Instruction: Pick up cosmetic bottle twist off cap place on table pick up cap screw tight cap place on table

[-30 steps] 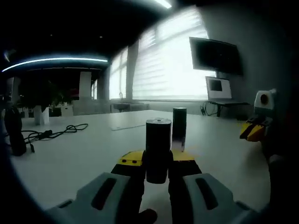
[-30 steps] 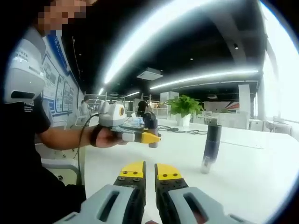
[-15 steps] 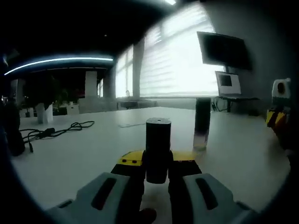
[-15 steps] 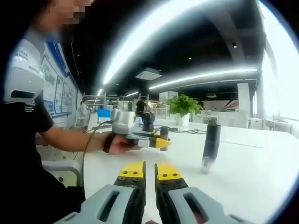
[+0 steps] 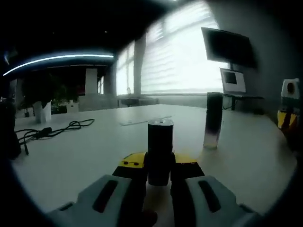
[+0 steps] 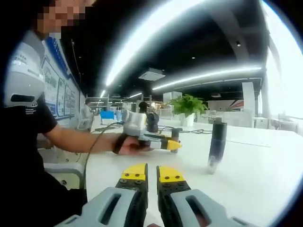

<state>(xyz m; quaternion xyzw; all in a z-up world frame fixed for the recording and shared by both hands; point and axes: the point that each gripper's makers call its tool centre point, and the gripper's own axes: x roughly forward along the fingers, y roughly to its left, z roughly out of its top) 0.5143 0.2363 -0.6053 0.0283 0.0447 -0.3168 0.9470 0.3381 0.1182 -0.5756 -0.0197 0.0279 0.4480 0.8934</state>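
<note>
My left gripper (image 5: pixel 160 165) is shut on a dark cylindrical cap (image 5: pixel 160 150), which stands upright between its jaws above the white table (image 5: pixel 85 156). The cosmetic bottle (image 5: pixel 213 120), tall and dark with a clear base, stands on the table ahead and to the right of the cap. In the right gripper view a hand holds the left gripper (image 6: pixel 163 143) with the cap (image 6: pixel 174 138) a short way left of the bottle (image 6: pixel 217 144). My right gripper (image 6: pixel 151 174) is low over the table, jaws together with nothing between them; it also shows as the right gripper (image 5: pixel 289 113).
A black cable (image 5: pixel 52 132) and a potted plant (image 5: pixel 40 109) lie at the table's far left. A dark screen (image 5: pixel 229 47) hangs on the wall above a small monitor (image 5: pixel 232 81). The person's arm (image 6: pixel 80 139) reaches in from the left.
The hand has carried the left gripper and the cap to the right, closer to the standing bottle. The right gripper has stayed where it was, still shut.
</note>
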